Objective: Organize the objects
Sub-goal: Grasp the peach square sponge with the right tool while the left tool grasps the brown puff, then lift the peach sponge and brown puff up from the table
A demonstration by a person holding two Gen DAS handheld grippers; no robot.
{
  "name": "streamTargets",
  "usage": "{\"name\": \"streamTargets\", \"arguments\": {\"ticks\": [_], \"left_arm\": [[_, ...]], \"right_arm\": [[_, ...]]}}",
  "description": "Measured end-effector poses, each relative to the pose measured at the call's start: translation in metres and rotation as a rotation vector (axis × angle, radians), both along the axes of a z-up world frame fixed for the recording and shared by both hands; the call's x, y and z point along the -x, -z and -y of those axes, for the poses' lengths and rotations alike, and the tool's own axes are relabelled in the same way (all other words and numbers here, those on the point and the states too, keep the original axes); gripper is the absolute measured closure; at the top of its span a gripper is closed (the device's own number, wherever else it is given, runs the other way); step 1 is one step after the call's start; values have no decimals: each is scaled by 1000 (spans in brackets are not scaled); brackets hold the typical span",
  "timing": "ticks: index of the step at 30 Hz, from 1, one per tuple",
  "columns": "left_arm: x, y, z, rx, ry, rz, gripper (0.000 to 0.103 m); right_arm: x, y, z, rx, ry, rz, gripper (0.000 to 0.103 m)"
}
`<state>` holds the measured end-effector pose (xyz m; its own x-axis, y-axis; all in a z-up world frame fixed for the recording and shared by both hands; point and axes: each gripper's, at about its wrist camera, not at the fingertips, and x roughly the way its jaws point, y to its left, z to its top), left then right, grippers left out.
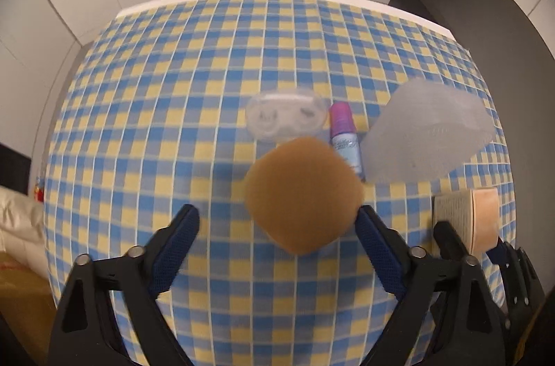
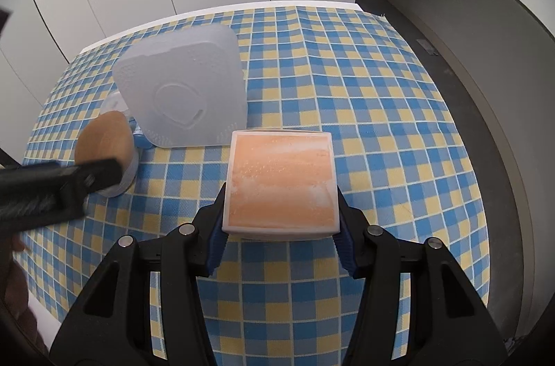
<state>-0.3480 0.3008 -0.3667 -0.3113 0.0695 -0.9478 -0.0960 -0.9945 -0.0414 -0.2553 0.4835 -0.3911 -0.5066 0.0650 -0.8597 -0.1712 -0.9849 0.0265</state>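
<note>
Small bottle (image 1: 344,137) label blurred — unreadable, left gripper (image 2: 104,173) smeared, cut off

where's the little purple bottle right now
In the left wrist view the purple bottle lies on the checked cloth, between the clear case and the frosted box.

Two black plastic grippers (image 1: 275,217) (image 2: 281,189) with silver pivot screws and blue ribbed pads inside the jaws.
</note>
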Motion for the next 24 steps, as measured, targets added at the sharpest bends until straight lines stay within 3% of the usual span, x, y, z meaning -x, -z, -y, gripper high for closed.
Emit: {"name": "streamTargets", "arguments": {"ticks": [1, 6, 14, 24], "left_arm": [[4, -1, -1, 0, 15, -8, 39], [7, -8, -7, 42, 4, -46, 44], [-7, -17, 10, 56, -18, -47, 44], [-34, -34, 43, 43, -49, -24, 43]], "right_arm": [[1, 0, 1, 5, -3, 0, 49], [-5, 2, 1, 10, -8, 0, 49], [-3, 6, -2, 21, -5, 0, 49], [-7, -15, 9, -6, -18, 9, 49]]}}
